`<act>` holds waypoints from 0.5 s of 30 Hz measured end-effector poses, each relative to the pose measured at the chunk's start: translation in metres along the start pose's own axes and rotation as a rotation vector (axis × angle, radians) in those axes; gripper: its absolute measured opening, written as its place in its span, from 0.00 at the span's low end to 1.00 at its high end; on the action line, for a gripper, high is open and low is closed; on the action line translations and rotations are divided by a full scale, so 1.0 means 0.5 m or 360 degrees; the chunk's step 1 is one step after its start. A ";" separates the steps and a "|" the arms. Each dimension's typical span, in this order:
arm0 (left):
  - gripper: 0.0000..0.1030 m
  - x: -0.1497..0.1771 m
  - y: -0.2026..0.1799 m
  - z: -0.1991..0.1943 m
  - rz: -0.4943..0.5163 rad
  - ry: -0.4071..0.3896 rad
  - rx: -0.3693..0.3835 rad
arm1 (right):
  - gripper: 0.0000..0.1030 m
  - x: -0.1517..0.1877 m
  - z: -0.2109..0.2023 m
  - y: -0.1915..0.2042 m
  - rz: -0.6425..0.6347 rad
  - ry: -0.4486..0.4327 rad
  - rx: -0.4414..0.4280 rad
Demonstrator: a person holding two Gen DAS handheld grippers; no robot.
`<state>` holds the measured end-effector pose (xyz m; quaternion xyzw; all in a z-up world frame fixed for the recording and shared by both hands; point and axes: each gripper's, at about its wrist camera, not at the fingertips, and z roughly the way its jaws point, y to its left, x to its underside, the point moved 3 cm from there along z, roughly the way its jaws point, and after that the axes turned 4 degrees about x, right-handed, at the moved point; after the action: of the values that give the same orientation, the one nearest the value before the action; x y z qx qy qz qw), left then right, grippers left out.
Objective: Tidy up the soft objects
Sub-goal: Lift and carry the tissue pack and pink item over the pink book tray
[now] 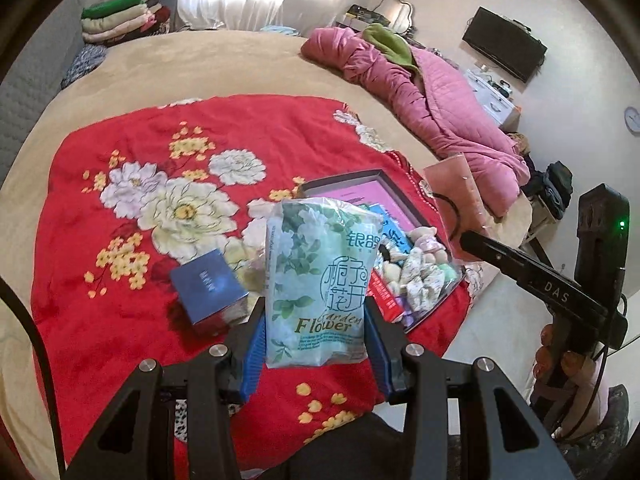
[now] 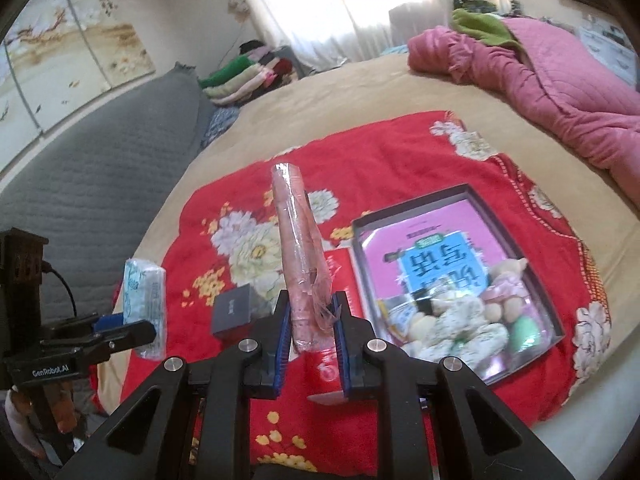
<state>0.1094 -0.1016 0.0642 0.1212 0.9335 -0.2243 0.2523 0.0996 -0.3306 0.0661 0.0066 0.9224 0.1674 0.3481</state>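
My left gripper point(image 1: 316, 320) is shut on a pale green tissue pack point(image 1: 320, 280) printed "Garden Flower" and holds it upright above the red floral blanket point(image 1: 132, 208). The pack also shows in the right wrist view point(image 2: 145, 308). My right gripper point(image 2: 310, 320) is shut on a pink item in a clear plastic sleeve point(image 2: 300, 248) and holds it upright above the blanket; the sleeve also shows in the left wrist view point(image 1: 456, 208). A dark tray point(image 2: 560, 320) on the blanket holds a pink book, small plush toys point(image 2: 460, 320) and floral cloth items.
A dark blue box point(image 1: 208, 286) lies on the blanket left of the tray, and a red booklet point(image 2: 340, 280) beside it. A pink quilt point(image 1: 440, 104) lies at the bed's far right. Folded clothes point(image 1: 120, 16) are stacked by the grey headboard point(image 2: 100, 152).
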 end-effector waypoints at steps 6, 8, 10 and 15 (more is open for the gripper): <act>0.43 -0.024 -0.053 0.017 0.0048 -0.0004 0.0026 | 0.19 -0.011 -0.037 -0.041 0.0036 -0.0045 0.0039; 0.43 -0.031 -0.070 0.024 0.0066 -0.0002 0.0031 | 0.19 -0.013 -0.048 -0.057 0.0058 -0.0058 0.0038; 0.43 -0.037 -0.087 0.032 0.0089 0.0007 0.0034 | 0.19 -0.013 -0.058 -0.073 0.0090 -0.0069 0.0040; 0.43 -0.048 -0.125 0.052 0.0152 0.0020 0.0020 | 0.19 -0.014 -0.074 -0.100 0.0135 -0.0083 0.0061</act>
<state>0.1190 -0.1712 0.0792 0.1686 0.9267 -0.2172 0.2560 0.0864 -0.3898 0.0809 0.0567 0.9149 0.1641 0.3644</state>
